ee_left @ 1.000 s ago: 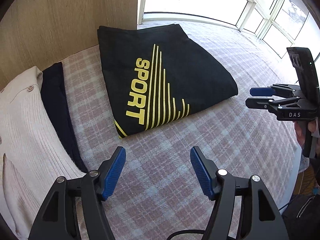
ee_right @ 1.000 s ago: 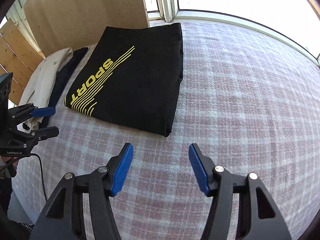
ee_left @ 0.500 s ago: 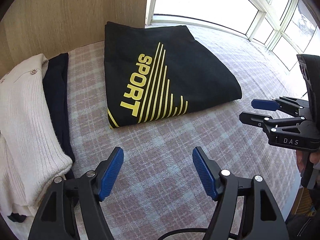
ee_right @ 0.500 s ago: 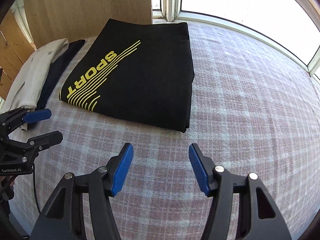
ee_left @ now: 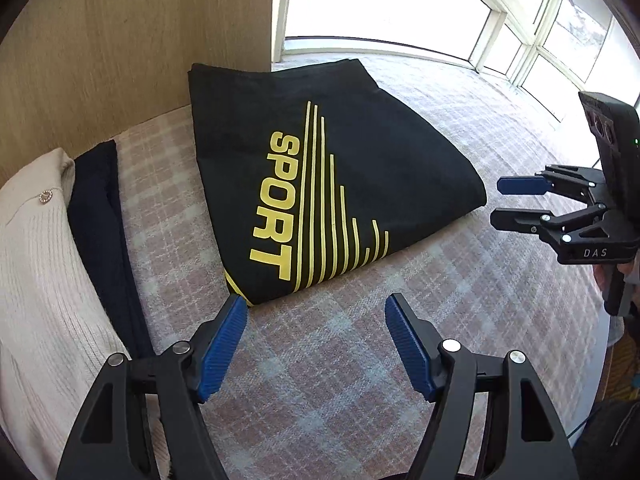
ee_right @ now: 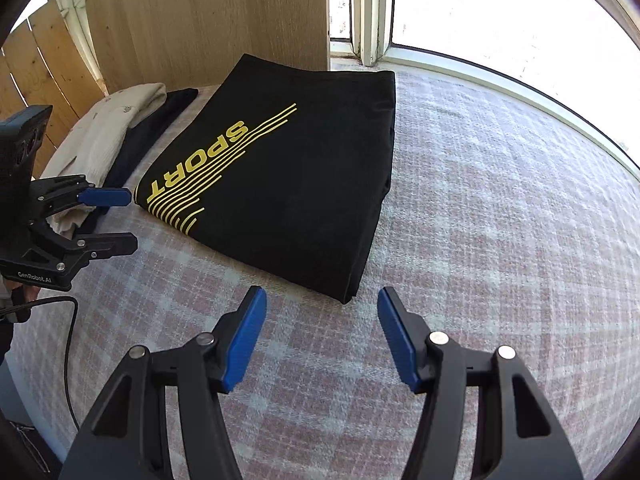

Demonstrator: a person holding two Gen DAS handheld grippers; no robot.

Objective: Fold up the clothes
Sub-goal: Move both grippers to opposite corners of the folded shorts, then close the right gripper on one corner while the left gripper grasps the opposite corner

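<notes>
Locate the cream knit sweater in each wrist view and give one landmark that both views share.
Left wrist view: the cream knit sweater fills the far left edge, beside a dark navy garment.
Right wrist view: it lies small at upper left, partly behind the left gripper.
Shared landmark: the folded black garment with the yellow SPORT print, centre in both.

Plaid bedcover (ee_left: 340,392), wooden panel (ee_left: 120,60), window (ee_left: 400,0)
</notes>
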